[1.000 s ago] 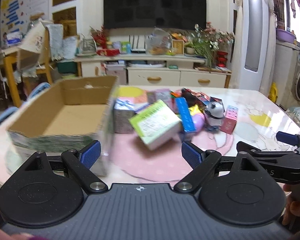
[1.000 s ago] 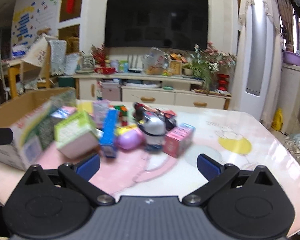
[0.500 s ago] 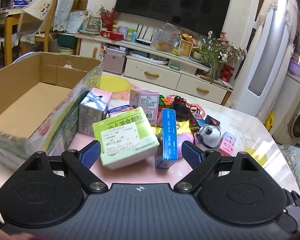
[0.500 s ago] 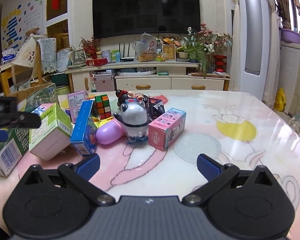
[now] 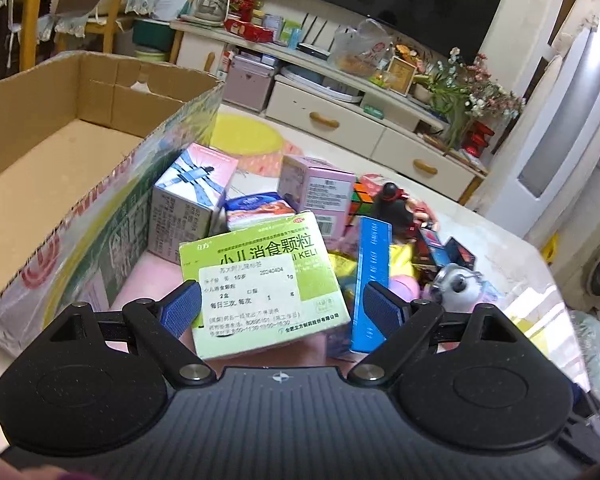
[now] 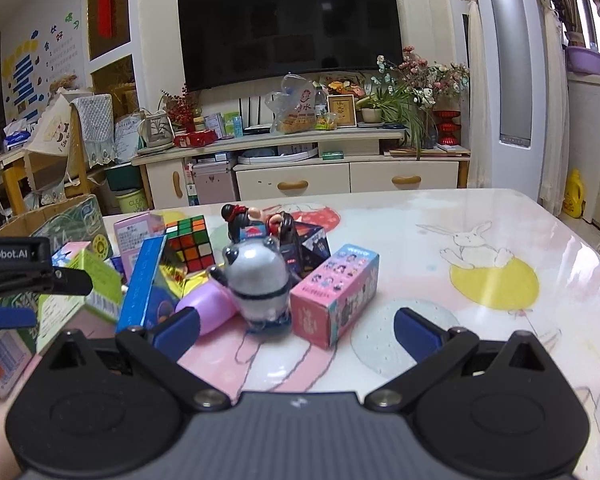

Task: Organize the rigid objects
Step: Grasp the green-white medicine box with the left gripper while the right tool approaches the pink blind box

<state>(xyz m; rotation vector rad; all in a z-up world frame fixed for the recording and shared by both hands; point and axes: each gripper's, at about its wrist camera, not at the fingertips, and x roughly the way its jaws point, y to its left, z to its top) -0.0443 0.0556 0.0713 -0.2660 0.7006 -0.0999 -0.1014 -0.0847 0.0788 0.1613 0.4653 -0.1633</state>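
Green medicine box front and centre, tilted, white pharmacy label stuck across its lid, sitting in the pile near the table's left edge. The left gripper is spread wide, blue pads either side of that box, one pad just beside its left corner, not clamping it. Cardboard carton just to the left, open top, bare brown floor showing inside, nothing visible in it. Around the green box: one blue box standing on edge to its right, two pink boxes behind, one with a blue cross pattern and one paler. From the right wrist view, one panda figure upright, one purple egg shape touching it, one puzzle cube behind, one pink cartoon box lying beside the panda. The right gripper also gapes wide, holding nothing, low over the pink patterned table.
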